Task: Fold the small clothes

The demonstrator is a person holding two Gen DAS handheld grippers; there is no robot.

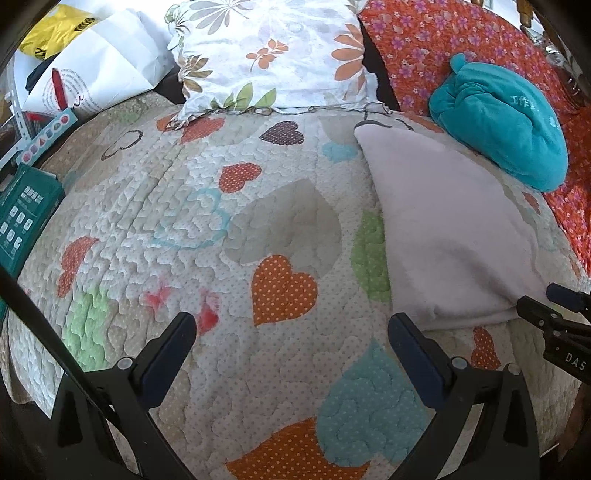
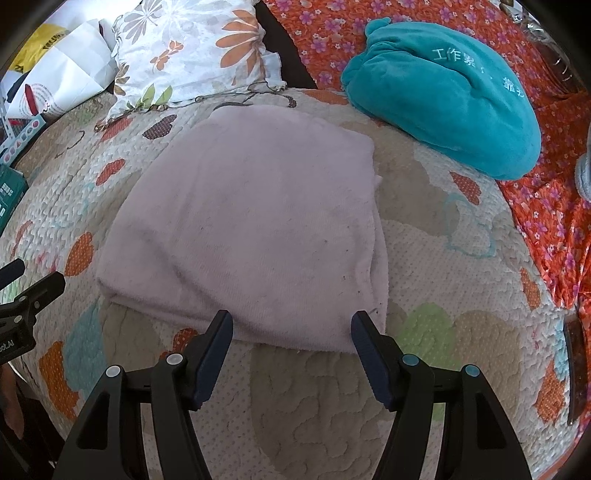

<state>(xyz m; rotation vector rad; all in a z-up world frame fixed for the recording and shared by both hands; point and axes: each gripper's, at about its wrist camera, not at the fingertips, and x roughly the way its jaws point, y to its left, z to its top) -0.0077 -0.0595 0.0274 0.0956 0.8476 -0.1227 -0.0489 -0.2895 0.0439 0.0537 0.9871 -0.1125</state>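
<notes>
1. The right gripper [image 2: 291, 328] has its jaws spread wide with nothing between them; the fingertips [image 2: 221, 325] sit just over the near edge of the pale pink cloth [image 2: 251, 221], though contact cannot be told.

2. The left gripper [image 1: 291, 328] also holds its jaws wide apart and empty, poised over the bare quilt [image 1: 207, 229], with its right-hand finger [image 1: 402, 332] just beside the cloth's near left corner.

3. The pale pink cloth [image 1: 450, 236] lies folded flat on the quilt, a roughly rectangular stack with layered edges showing along its right side and near edge. From the right wrist view it lies straight ahead of the jaws; from the left wrist view it lies off to the right.

4. Each gripper shows at the edge of the other's view: the right one [image 1: 561, 317] at the cloth's near right corner, the left one [image 2: 29, 295] near the cloth's left side.

5. The quilt [image 2: 424, 258] is white, stitched, and patterned with coloured hearts.

6. Beyond the cloth, a teal plush bundle [image 2: 450, 99] with embroidered characters rests partly on an orange floral blanket [image 2: 546, 214].

7. A floral pillow [image 1: 273, 51] sits at the far edge of the quilt.

8. At far left are a white paper bag [image 1: 99, 62], a yellow bag [image 1: 51, 33] and a green box [image 1: 26, 214].
</notes>
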